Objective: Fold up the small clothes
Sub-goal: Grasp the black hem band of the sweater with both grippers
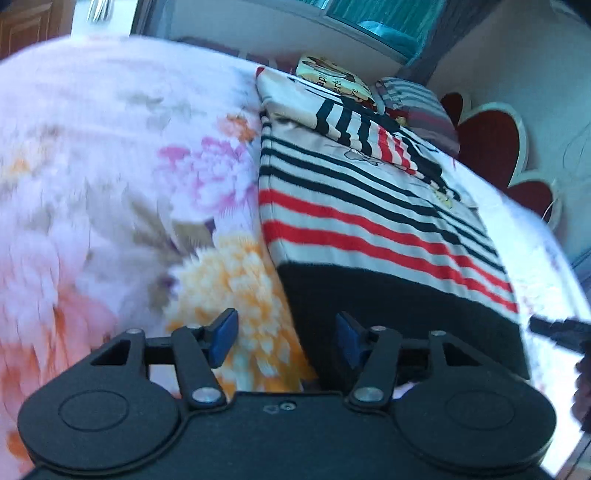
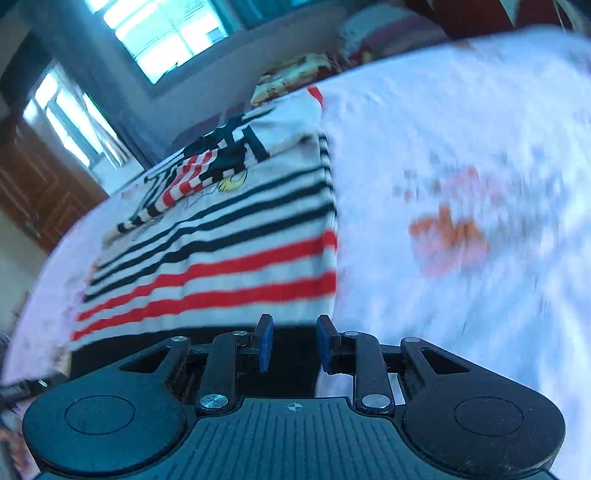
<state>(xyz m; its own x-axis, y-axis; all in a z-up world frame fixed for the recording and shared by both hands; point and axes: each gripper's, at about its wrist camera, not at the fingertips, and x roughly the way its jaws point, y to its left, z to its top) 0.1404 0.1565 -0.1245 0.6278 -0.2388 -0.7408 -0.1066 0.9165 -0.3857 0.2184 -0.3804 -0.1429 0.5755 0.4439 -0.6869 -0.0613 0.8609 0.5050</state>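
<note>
A small top [image 1: 369,221] with black and red stripes and a black hem [image 1: 406,325] lies flat on the bed, its sleeves folded in over a cartoon print [image 2: 199,177]. My left gripper [image 1: 286,336] hovers over the hem's left corner, blue pads wide apart, nothing between them. My right gripper [image 2: 294,343] is over the hem's right end [image 2: 184,350]. Its pads stand a narrow gap apart, and I see no cloth pinched there. A dark tip of the other tool pokes in at the right edge of the left wrist view.
The floral bedsheet [image 1: 110,166] spreads on both sides of the top. Pillows [image 1: 332,77] and a striped cushion [image 1: 417,107] lie at the far end by a red headboard [image 1: 491,140]. A window [image 2: 166,33] and a wooden door [image 2: 37,184] stand beyond.
</note>
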